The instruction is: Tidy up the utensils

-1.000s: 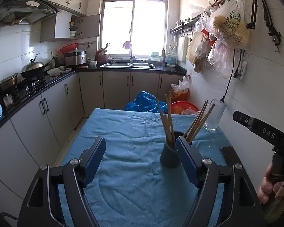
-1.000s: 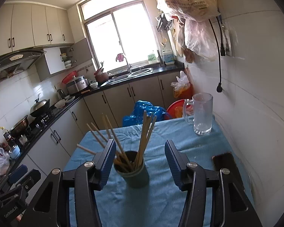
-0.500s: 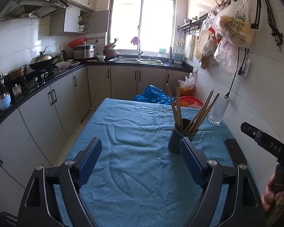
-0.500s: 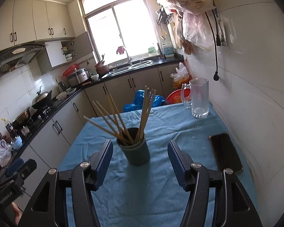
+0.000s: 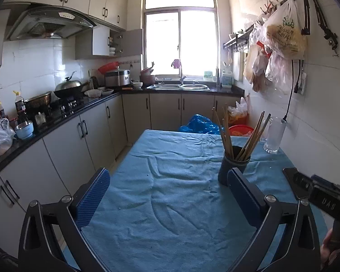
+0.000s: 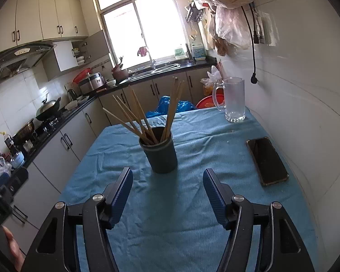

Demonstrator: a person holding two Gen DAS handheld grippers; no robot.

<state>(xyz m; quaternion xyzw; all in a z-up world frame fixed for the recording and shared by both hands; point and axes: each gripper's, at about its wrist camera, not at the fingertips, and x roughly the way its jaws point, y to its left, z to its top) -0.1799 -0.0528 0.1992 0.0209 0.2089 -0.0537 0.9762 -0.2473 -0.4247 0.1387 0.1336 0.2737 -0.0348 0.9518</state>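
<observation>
A dark round holder (image 6: 161,154) stands upright on the blue cloth-covered table (image 6: 192,226), with several wooden chopsticks (image 6: 145,122) fanned out in it. In the left wrist view the holder (image 5: 232,166) sits just beyond my right finger, chopsticks (image 5: 226,129) sticking up. My right gripper (image 6: 167,182) is open and empty, a short way in front of the holder. My left gripper (image 5: 167,181) is open and empty over the bare cloth, left of the holder.
A glass mug (image 6: 234,100) stands at the table's far right corner. A black phone (image 6: 266,159) lies by the right wall. Kitchen counters (image 5: 63,113) run along the left. A blue bag (image 5: 199,124) and red basin (image 5: 240,129) sit beyond the table.
Both grippers have pulled back and up from the holder, so it looks smaller and farther away. The phone has come fully into the right wrist view. Both jaws stay open.
</observation>
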